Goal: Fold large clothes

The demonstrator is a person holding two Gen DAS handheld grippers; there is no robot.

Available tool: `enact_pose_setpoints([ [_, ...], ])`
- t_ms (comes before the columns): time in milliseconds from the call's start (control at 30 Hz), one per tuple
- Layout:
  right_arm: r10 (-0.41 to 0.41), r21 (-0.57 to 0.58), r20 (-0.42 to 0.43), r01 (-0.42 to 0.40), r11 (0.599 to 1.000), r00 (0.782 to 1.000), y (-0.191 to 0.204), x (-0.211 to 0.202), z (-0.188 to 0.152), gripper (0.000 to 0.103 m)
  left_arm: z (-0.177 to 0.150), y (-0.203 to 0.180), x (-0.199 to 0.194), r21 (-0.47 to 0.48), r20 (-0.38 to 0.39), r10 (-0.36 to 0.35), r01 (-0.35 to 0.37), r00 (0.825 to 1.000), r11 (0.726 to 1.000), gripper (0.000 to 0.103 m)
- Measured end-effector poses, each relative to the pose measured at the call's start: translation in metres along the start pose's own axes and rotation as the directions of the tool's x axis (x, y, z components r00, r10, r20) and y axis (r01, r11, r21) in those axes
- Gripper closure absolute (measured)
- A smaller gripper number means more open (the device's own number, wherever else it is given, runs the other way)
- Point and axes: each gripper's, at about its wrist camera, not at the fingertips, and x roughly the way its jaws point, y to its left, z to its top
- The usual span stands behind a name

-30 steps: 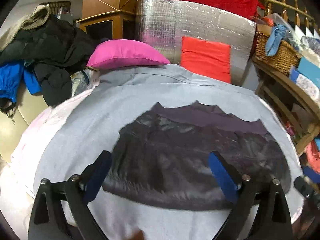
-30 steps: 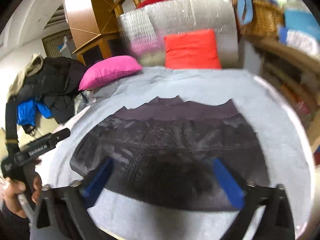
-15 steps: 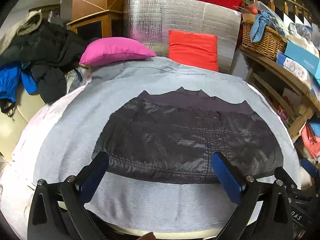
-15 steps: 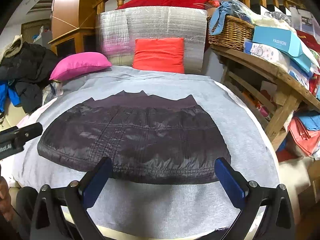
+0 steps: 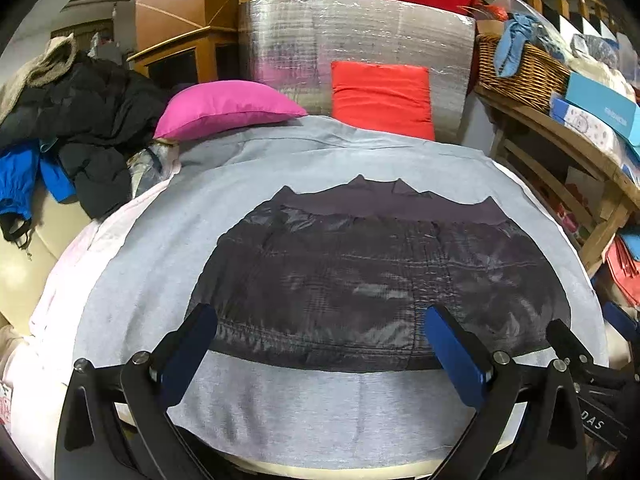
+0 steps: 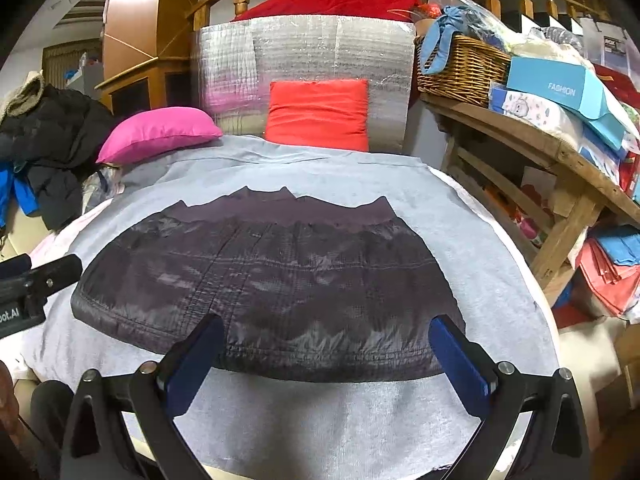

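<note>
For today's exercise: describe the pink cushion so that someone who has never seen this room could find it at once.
Start at the grey sheet covering the work surface, where a dark quilted garment lies flat. Look to the sheet's far left corner, beside the heap of dark coats: the pink cushion lies there. Unlike the orange-red cushion propped upright against the silver foil panel, it lies flat.

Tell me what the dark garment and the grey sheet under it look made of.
Dark garment: probably thin quilted nylon or polyester, with a slight sheen, stitch lines and a matte ribbed-looking band at its far edge. Grey sheet: likely soft cotton knit, matte and heathered.
</note>
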Motion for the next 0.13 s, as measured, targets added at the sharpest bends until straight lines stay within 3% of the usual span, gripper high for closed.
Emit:
enact_pose_setpoints([
  [133, 0.004, 0.005, -0.005, -0.004, 1.0, 1.0, -0.0007, 0.0026, 0.0005, 0.0, 0.001, 0.0017, -0.0014, -0.005, 0.015, -0.006, 0.006, 1.0, 1.0, 0.0],
])
